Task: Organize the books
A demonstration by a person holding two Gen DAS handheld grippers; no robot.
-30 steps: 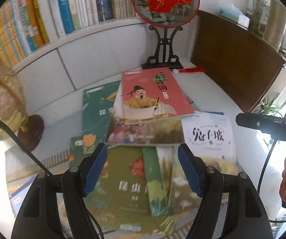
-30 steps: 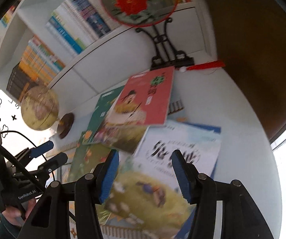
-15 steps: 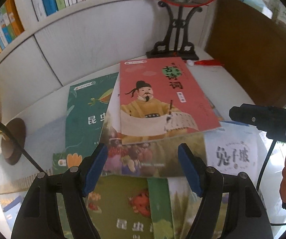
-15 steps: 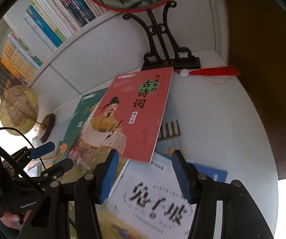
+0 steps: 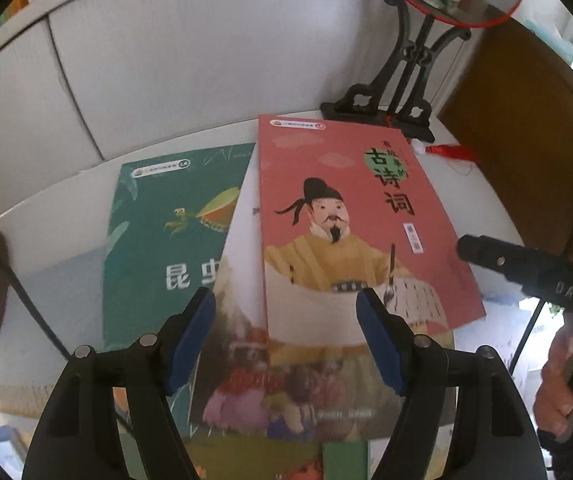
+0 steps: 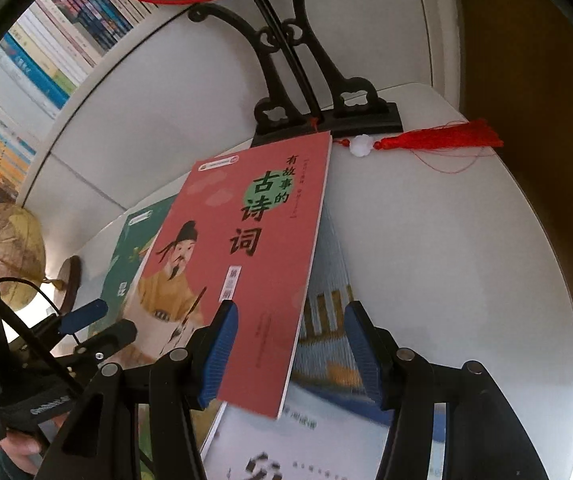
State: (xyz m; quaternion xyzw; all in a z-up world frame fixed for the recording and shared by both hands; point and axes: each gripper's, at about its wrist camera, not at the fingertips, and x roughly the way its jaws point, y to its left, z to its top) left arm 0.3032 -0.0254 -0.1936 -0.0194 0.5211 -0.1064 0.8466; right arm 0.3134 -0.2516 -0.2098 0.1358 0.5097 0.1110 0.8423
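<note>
Red poetry book (image 5: 350, 224) tops the scattered pile on the white table (image 6: 446, 240), green insect book (image 5: 166, 240) at its 9 o'clock. Left gripper (image 5: 286, 332) and right gripper (image 6: 290, 344) hover above it, jaws apart, empty.

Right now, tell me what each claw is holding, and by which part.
Nothing is held. The left claw and the right claw both stand open above the red book, not touching it.

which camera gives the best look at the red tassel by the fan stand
The right wrist view: the red tassel lies whole on the white table, white bead included. The left wrist view shows it small near the fan stand.
</note>
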